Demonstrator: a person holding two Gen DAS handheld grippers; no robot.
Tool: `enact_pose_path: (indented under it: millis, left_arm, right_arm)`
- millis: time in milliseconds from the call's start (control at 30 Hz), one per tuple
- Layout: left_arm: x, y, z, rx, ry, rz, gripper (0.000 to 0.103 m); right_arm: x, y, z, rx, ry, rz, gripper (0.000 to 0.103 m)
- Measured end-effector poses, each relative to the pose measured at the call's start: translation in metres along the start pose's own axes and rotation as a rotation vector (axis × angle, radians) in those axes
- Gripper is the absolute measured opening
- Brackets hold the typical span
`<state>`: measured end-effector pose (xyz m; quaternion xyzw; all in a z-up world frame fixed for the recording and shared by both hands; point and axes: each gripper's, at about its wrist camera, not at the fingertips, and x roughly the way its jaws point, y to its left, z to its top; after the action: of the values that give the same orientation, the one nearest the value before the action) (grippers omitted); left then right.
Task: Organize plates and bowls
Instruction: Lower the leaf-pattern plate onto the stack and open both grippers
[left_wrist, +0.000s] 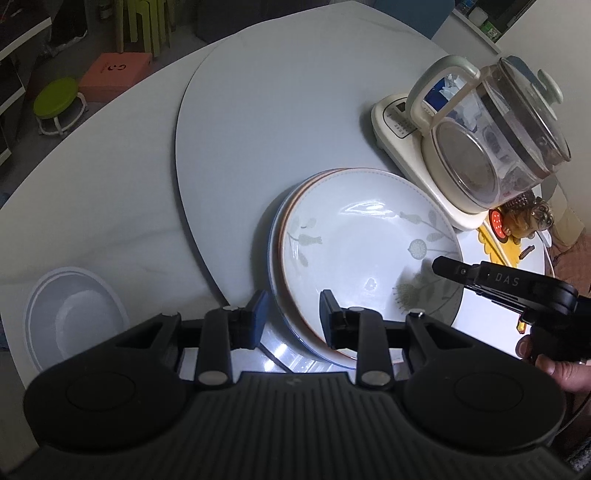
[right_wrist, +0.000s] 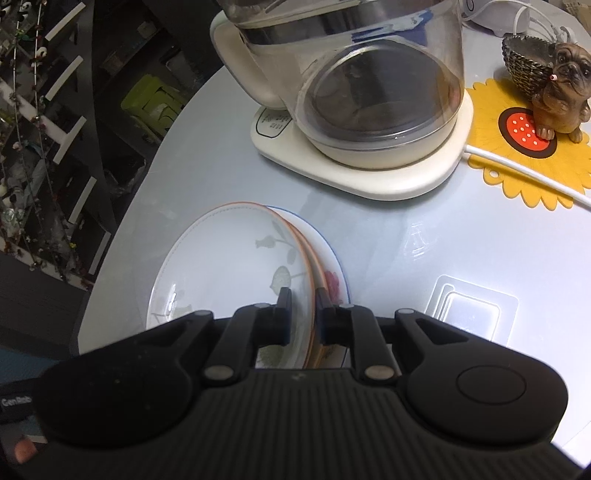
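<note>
1. Right gripper (right_wrist: 302, 317) sat at lower centre of the right wrist view, its jaws clamped on the near rim of the floral plate (right_wrist: 229, 266), one finger inside the rim and one outside.
2. Left gripper (left_wrist: 292, 314) hung with jaws apart and nothing between them, just over the stack's near edge at lower centre of the left wrist view.
3. That plate topped a stack of plates (left_wrist: 280, 236) on the grey turntable (left_wrist: 258, 110), just beside the glass kettle (left_wrist: 498, 140); a white bowl (left_wrist: 74, 314) stood well apart at lower left.
4. Glazed ceramic likely handled as stiff, slippery and breakable; a one-sided rim pinch could let it tilt, so the opposite rim looked the sensible second hold.
5. How many plates lay beneath was hard to count; the red-flowered one (right_wrist: 332, 284) showed only a sliver, and the gripper bodies hid the stack's near edge.
</note>
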<state>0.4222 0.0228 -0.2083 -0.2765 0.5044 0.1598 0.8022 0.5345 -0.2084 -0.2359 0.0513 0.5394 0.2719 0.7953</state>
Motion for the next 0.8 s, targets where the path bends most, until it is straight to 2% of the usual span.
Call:
enact_pose_path:
  millis: [367,500,800]
  left_arm:
    - [-0.028,0.002,-0.017,-0.010,-0.029,-0.016,0.034]
    - [-0.041,-0.002,-0.026,0.002,-0.042,-0.031,0.034]
    - [-0.080,-0.017,-0.037,0.095,-0.080,-0.102,0.034]
  right_arm:
    - [-0.009,0.004,-0.014,-0.003,-0.030,-0.067,0.017]
    - [-0.016,-0.001,-0.017,0.017,-0.053,-0.036,0.017]
    - [-0.068,0.020,-0.028,-0.017,-0.146,-0.029,0.017]
